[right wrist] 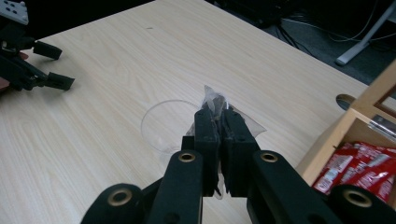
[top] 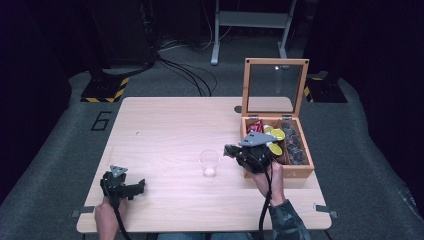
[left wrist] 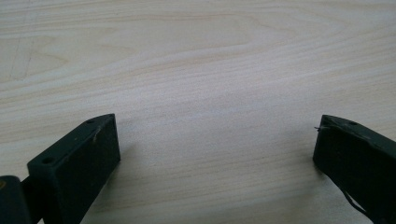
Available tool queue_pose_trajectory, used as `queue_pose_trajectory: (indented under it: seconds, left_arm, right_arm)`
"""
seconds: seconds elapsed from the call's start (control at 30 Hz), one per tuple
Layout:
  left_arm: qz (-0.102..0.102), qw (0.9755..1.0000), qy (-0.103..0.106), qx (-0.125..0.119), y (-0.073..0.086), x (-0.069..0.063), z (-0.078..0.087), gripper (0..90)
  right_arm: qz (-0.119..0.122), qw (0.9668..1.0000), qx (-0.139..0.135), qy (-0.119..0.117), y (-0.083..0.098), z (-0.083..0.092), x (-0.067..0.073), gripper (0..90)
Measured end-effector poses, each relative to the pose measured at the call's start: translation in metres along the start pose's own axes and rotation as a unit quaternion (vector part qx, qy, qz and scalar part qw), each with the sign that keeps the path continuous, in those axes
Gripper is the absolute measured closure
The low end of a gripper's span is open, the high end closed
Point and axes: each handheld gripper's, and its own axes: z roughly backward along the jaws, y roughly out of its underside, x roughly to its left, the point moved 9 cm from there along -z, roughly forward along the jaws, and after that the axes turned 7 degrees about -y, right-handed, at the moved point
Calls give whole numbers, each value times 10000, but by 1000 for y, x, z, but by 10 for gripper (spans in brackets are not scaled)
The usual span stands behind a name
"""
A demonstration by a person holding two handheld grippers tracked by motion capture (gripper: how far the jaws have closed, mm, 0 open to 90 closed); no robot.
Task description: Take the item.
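At lower centre of the right gripper view, the right hand-held gripper [right wrist: 217,114] is clamped on a clear packet [right wrist: 212,98] above the plastic cup [right wrist: 163,123]; the left hand-held gripper [left wrist: 217,140] is held wide open over the bare surface [left wrist: 196,60].

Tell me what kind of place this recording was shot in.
Probably a lab or recording studio, not a home. A lone wooden table stands on grey carpet with a floor marking "6", yellow-black hazard-striped stand bases and loose cables behind it, against a dark backdrop.
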Motion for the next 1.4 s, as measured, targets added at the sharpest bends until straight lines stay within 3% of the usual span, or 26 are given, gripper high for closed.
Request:
queue_pose_trajectory:
  seconds: [0.23,0.57,0.73,1.4]
  left_arm:
    - [-2,10000,-1,0,0,0,0,3]
    - [9,10000,4,21,0,0,0,3]
    - [3,10000,4,24,0,0,0,4]
    - [11,10000,4,20,0,0,0,3]
  right_arm:
    - [135,9993,305,-194,-5,-16,7,861]
    - [33,9975,590,-382,-9,-38,14,860]
    - [115,9958,768,-488,-9,-50,16,860]
    - [22,9904,1238,-618,3,-82,19,857]
